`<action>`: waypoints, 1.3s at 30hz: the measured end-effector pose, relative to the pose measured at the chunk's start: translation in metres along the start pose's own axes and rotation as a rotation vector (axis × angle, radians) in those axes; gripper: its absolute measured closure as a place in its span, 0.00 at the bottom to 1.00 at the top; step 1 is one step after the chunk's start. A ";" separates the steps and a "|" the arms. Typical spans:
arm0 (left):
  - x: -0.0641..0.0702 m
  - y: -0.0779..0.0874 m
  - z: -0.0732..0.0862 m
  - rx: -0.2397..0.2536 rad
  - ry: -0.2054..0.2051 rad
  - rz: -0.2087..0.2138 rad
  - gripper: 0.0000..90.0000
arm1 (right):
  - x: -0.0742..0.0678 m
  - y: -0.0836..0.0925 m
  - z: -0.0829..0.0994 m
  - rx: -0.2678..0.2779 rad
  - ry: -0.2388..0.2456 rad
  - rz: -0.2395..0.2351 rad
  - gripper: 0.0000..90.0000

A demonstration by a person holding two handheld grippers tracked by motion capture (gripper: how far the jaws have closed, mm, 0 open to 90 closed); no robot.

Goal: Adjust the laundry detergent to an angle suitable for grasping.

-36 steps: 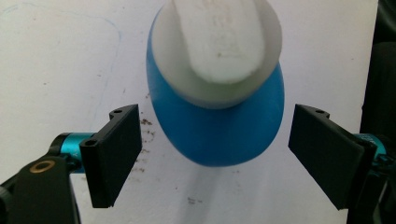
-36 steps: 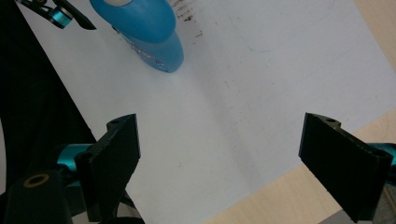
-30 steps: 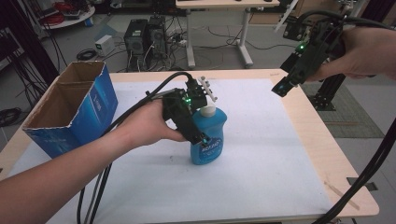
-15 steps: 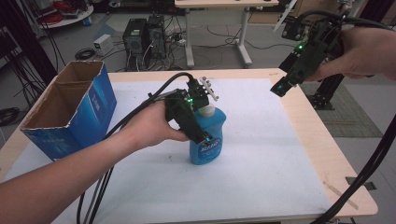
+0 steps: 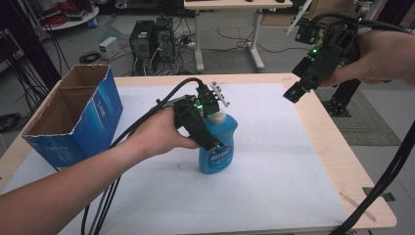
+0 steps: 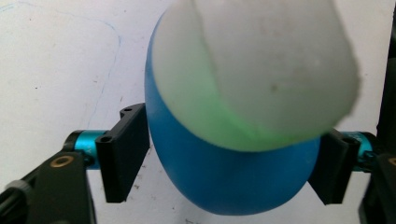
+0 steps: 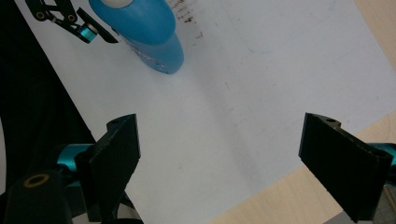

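A blue dish-soap bottle [image 5: 226, 157] with a white cap [image 5: 218, 116] stands upright on the white mat [image 5: 284, 166]. My left gripper [image 5: 214, 142] reaches down over it from the left. Its jaws have just been closing with the bottle between them. In the left gripper view both pads [image 6: 126, 158] touch the sides of the blue body [image 6: 224, 186] below the cap [image 6: 261, 70]. My right gripper [image 5: 292, 94] hangs open in the air above the table's far right. Between its wide-apart jaws [image 7: 224, 154] lies only mat, with the bottle [image 7: 149, 32] and the left gripper [image 7: 88, 30] farther off.
An open blue cardboard box [image 5: 73, 117] stands at the table's left. The wooden table edge [image 5: 350, 166] runs along the right of the mat. Black cables [image 5: 105, 210] trail from the left gripper toward the near edge. Desks and equipment stand beyond the table.
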State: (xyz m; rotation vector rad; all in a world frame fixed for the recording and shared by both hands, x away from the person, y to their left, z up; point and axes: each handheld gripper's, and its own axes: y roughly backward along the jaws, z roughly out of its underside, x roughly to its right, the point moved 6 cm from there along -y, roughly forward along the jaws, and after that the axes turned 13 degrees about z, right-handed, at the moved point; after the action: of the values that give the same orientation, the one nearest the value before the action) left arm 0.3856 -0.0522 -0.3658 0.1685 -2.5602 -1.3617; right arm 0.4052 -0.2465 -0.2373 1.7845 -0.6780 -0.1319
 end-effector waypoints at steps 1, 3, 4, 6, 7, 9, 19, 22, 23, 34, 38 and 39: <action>0.000 0.000 0.000 0.000 -0.002 -0.006 0.30 | 0.000 0.000 0.000 0.001 0.001 -0.001 0.13; 0.000 0.000 0.000 0.004 -0.007 -0.011 0.30 | 0.000 0.000 0.000 -0.001 0.002 -0.001 0.13; 0.000 0.000 0.000 0.005 -0.008 -0.012 0.31 | 0.000 0.000 0.000 -0.001 0.001 -0.001 0.13; 0.000 0.001 -0.001 0.022 -0.006 -0.022 0.34 | 0.000 0.000 0.001 -0.002 0.001 0.001 0.13; 0.000 0.002 -0.002 0.027 -0.002 -0.023 0.35 | 0.000 0.000 0.001 -0.002 0.001 0.000 0.13; -0.001 0.003 -0.001 0.027 0.003 -0.026 0.35 | 0.000 0.000 0.001 -0.002 -0.002 0.001 0.13; 0.001 0.001 -0.002 0.031 0.003 -0.025 0.37 | 0.000 -0.001 0.000 -0.003 0.002 0.000 0.13; 0.000 0.001 -0.001 0.029 0.008 -0.022 0.37 | 0.000 -0.001 0.000 -0.003 0.004 -0.001 0.13; 0.000 0.000 -0.001 0.027 0.009 -0.021 0.37 | 0.000 -0.001 0.000 -0.003 0.005 -0.001 0.13; 0.001 -0.001 -0.001 0.029 0.011 -0.016 0.42 | -0.001 -0.001 0.000 -0.003 0.005 -0.001 0.13; 0.001 -0.003 -0.001 0.034 0.014 -0.012 0.43 | -0.001 -0.001 -0.001 -0.003 0.007 -0.001 0.13; 0.001 -0.003 -0.001 0.033 0.016 -0.010 0.45 | -0.001 -0.001 -0.001 -0.003 0.008 -0.002 0.13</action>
State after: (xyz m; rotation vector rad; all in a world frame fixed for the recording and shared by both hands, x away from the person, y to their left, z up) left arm 0.3848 -0.0544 -0.3677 0.1969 -2.5729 -1.3171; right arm 0.4051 -0.2452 -0.2386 1.7816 -0.6707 -0.1272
